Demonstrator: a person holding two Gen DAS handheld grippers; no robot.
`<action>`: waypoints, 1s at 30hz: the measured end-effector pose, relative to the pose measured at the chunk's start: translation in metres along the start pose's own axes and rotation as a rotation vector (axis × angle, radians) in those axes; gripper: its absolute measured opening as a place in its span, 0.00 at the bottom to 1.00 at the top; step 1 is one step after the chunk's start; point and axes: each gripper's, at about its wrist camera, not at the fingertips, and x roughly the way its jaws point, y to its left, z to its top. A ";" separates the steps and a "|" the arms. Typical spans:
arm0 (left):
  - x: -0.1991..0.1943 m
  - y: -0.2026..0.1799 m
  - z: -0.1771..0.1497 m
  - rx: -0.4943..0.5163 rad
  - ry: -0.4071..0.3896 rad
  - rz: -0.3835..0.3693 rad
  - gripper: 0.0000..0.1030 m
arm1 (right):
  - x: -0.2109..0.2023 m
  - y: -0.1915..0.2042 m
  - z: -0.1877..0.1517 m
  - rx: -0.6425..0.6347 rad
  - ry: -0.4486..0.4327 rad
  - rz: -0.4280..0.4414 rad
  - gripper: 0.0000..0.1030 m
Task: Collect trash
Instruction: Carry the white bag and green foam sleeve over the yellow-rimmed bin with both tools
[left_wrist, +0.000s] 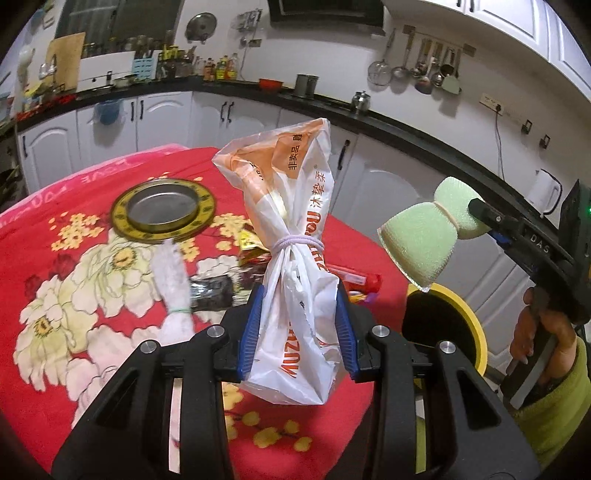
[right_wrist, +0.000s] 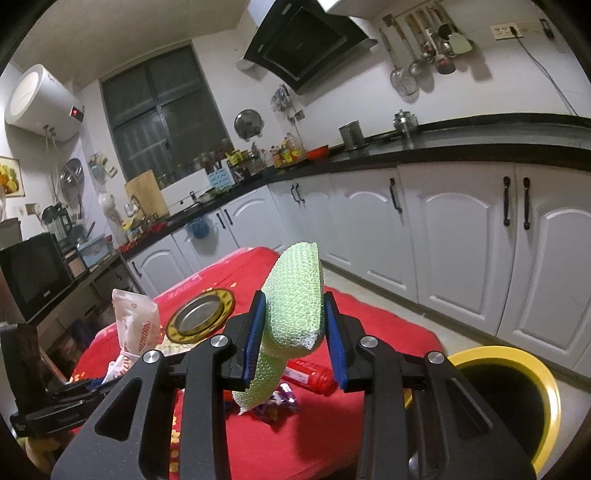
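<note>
One tied plastic bag (left_wrist: 295, 258), one green sponge (right_wrist: 295, 302), one yellow-rimmed bin (right_wrist: 517, 398), one tin lid (left_wrist: 162, 210)

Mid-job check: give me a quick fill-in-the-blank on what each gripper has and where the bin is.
The left gripper is shut on a tied plastic ____.
The right gripper is shut on a ____ sponge.
The black bin has a ____ rim.
The table is covered by a ____ floral cloth.
Missing words: bag; green; yellow; red.

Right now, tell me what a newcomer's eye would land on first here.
The left hand-held gripper clamps a tied white bag above the red floral cloth. The right hand-held gripper grips a green sponge near the yellow-rimmed bin beside the table. A gold-rimmed tin lid lies on the cloth.
</note>
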 end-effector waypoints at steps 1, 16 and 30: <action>0.002 -0.004 0.001 0.004 0.001 -0.007 0.28 | -0.004 -0.005 0.001 0.004 -0.004 -0.005 0.29; 0.036 -0.074 0.006 0.093 0.011 -0.117 0.28 | -0.051 -0.068 -0.002 0.028 -0.039 -0.151 0.29; 0.089 -0.148 -0.017 0.177 0.106 -0.254 0.29 | -0.090 -0.131 -0.014 0.078 -0.056 -0.308 0.29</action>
